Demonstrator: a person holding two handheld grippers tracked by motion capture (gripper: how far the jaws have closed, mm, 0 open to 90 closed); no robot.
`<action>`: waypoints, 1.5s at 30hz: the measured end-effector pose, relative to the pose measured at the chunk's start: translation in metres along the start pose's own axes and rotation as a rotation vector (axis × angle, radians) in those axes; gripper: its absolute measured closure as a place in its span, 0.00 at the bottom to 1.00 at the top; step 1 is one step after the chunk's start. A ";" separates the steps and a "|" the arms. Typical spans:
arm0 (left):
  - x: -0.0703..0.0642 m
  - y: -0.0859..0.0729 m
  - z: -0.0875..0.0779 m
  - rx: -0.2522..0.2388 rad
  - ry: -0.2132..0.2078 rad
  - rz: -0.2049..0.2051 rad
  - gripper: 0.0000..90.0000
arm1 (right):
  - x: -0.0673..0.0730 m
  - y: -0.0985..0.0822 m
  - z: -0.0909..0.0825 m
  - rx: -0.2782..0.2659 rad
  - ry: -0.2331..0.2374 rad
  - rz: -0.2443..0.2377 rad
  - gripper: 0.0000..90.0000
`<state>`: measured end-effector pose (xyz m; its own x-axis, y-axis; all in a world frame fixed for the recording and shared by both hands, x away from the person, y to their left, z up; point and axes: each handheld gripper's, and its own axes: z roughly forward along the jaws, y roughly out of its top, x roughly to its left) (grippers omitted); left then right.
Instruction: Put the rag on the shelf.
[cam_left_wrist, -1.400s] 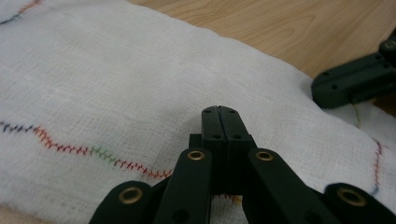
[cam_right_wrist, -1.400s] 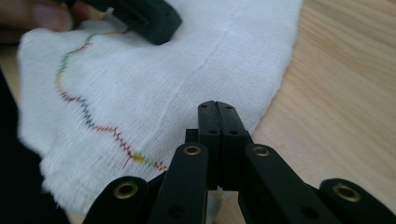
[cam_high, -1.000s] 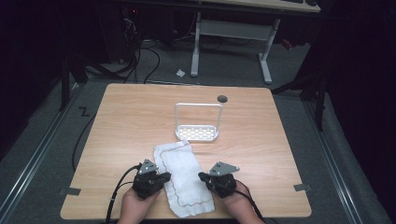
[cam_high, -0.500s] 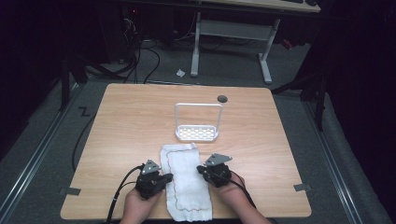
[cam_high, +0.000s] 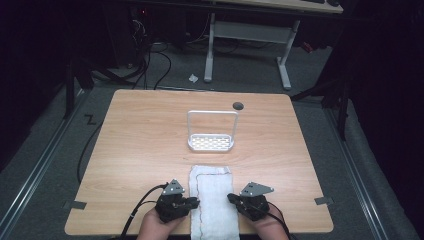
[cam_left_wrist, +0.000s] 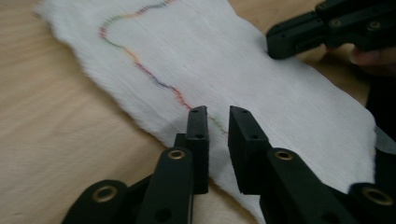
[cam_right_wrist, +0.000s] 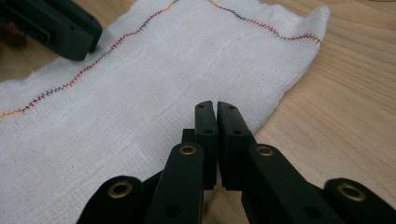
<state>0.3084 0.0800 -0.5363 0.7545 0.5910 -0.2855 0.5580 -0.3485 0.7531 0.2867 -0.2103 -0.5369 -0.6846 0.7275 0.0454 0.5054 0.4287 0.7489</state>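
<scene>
High view showed the folded white cloth (cam_high: 212, 202) lying flat at the table's (cam_high: 140, 145) near edge, between both grippers. Left gripper (cam_left_wrist: 218, 121) had just been opening, jaws parted over the cloth's stitched edge. Right gripper (cam_right_wrist: 215, 116) was clenched at the opposite edge; whether it pinched cloth I couldn't tell. Beyond stood a white wire rack (cam_high: 211, 131).

A folded white cloth (cam_high: 214, 202) lies between 2 claws, left (cam_high: 196, 202) and right (cam_high: 231, 198).
</scene>
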 end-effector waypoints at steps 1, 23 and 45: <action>0.004 0.001 -0.004 -0.020 0.013 -0.006 0.83 | 0.000 0.000 0.000 0.000 0.001 -0.001 0.97; 0.044 0.045 0.043 -0.058 0.254 -0.028 0.67 | -0.006 -0.001 0.001 -0.010 0.063 0.002 0.90; 0.043 0.048 0.049 -0.051 0.211 -0.074 0.92 | -0.048 0.052 0.040 -0.046 -0.118 0.180 0.75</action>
<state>0.3848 0.0528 -0.5415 0.6201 0.7544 -0.2153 0.5869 -0.2640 0.7654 0.3673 -0.2013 -0.5267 -0.5178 0.8490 0.1052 0.5871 0.2633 0.7655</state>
